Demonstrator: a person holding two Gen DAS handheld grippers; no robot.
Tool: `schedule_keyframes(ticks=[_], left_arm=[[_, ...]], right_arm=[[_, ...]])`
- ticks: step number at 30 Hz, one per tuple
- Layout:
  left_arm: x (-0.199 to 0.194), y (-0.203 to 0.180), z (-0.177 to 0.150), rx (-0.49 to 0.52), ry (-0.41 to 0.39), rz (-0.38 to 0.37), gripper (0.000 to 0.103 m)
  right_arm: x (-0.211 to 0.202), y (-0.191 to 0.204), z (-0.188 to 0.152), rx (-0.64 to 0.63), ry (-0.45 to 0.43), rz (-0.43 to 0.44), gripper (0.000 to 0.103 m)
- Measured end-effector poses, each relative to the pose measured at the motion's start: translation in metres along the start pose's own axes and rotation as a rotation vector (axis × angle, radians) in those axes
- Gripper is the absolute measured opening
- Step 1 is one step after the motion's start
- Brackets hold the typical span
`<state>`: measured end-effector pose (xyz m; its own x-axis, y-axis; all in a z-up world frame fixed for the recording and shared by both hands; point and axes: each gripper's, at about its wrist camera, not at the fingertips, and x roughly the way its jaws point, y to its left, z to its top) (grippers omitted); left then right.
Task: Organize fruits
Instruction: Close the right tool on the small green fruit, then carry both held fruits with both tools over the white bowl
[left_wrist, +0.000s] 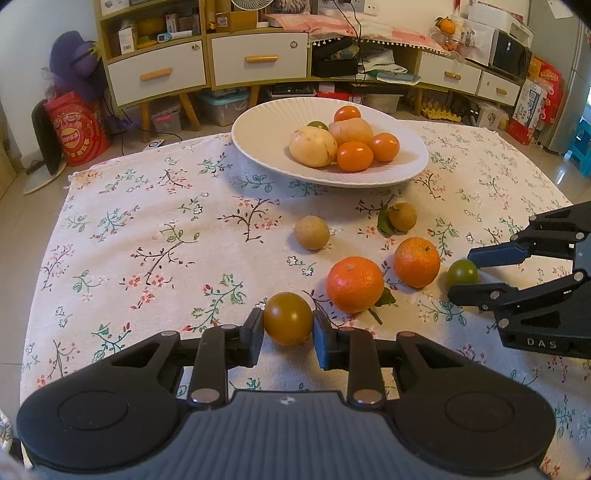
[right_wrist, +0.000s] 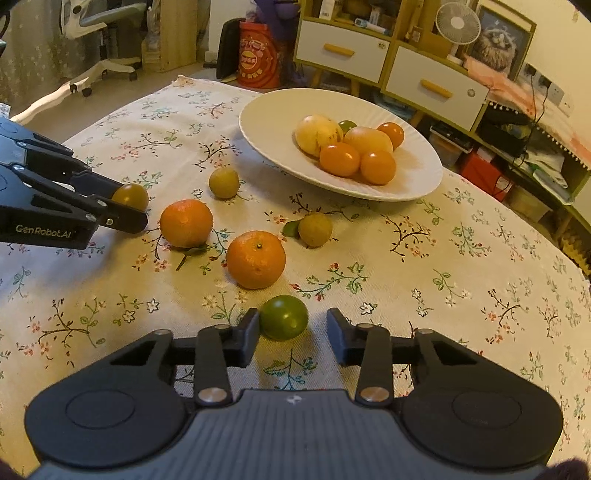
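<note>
Orange mandarins: two; plated fruits, perhaps six.

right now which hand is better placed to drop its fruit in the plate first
Left. The left gripper already has both fingers pressed on the brownish tomato. The right gripper is not yet gripping: only one finger touches the green tomato. The white plate lies ahead of both.

"GenRobot.AI" is printed on the left hand-held gripper, and "DAS" on the right hand-held gripper.
</note>
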<state>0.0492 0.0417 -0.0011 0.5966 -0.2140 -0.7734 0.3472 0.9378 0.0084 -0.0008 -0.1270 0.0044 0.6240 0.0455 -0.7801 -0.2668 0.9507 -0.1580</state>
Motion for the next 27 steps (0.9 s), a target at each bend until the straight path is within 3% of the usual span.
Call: schedule_keyframes(ticks=[4, 27], left_arm=[[0.000, 0.000, 0.000, 0.000, -0.001, 0.000, 0.003], [-0.009, 0.003, 0.008, -0.020, -0.024, -0.011, 0.003]], right_arm=[[-0.002, 0.000, 0.000, -0.011, -0.007, 0.008, 0.025], [-0.011, -0.007, 0.006, 0.027, -0.036, 0.033, 0.025]])
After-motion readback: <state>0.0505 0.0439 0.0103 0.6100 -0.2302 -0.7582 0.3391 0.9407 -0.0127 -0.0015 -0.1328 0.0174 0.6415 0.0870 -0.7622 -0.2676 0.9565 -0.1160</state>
